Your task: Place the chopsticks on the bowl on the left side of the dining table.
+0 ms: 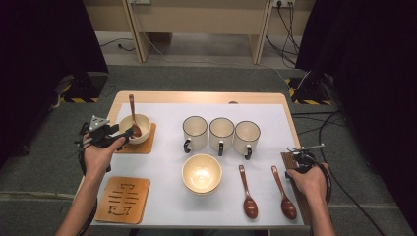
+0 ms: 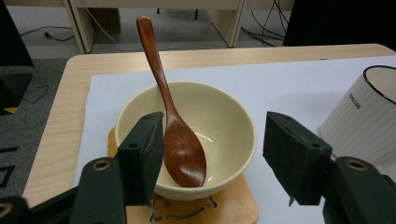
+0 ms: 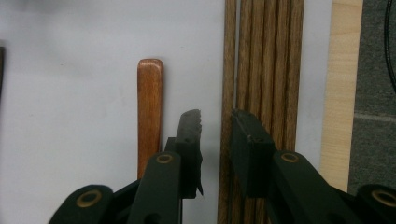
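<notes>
While the left gripper (image 1: 117,136) sits at the bowl (image 1: 135,128) on the far-left coaster, the right gripper (image 1: 299,158) is at the chopsticks (image 1: 290,160). Left gripper view: jaws wide apart, straddling the spoon (image 2: 180,140). Right gripper view: jaws slightly apart, straddling one stick (image 3: 226,70), parallel.

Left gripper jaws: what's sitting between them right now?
In the left gripper view, the left gripper stands open, with the wooden spoon and the near rim of the cream bowl between its jaws. The spoon's bowl lies close beside one jaw.
</notes>
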`<state>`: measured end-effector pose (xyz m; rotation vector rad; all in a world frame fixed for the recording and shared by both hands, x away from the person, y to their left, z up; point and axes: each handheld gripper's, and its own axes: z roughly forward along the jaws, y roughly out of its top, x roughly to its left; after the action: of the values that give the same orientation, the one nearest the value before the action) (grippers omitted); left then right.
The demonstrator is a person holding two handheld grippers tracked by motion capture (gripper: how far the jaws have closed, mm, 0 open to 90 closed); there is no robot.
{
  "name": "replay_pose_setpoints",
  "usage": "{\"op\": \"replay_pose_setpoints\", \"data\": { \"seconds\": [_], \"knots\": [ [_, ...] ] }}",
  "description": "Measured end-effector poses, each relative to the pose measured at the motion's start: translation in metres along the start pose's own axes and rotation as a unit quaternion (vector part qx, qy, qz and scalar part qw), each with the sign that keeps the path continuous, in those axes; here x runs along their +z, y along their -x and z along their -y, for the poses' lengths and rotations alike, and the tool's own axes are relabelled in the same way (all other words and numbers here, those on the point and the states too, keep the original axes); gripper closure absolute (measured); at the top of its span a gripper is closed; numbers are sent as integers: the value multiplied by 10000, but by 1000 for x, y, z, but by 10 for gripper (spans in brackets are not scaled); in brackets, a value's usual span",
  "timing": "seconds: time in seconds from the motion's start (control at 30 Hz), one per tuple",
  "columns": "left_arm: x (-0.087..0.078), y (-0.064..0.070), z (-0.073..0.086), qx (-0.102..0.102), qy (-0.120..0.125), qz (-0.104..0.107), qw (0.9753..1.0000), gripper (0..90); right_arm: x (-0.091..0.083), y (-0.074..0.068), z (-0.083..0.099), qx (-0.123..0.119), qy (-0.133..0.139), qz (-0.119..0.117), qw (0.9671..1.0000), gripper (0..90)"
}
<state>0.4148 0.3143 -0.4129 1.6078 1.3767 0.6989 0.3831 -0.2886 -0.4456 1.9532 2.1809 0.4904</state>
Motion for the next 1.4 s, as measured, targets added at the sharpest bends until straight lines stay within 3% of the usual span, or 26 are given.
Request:
{"op": "replay_pose_setpoints", "data": {
  "seconds": [0.67, 0.83, 1.07, 1.17, 1.4],
  "knots": [
    [0, 2, 0, 25, 28, -7, 10000, 380, 7, -5, -7, -131, -212, -24, 9997, 721],
    [-1, 1, 0, 28, 52, -17, 10000, 380, 5, -6, -7, -146, -372, -16, 9992, 753],
    [-1, 2, 0, 25, 70, -22, 10000, 380, 4, -8, -8, -152, -811, 38, 9966, 773],
    [-1, 2, 0, 22, 62, -17, 10000, 381, 4, -8, -9, -192, -853, 11, 9962, 772],
    [-1, 2, -1, 28, 84, -11, 10000, 381, 6, -12, -13, -273, -1213, 138, 9921, 774]
  ]
}}
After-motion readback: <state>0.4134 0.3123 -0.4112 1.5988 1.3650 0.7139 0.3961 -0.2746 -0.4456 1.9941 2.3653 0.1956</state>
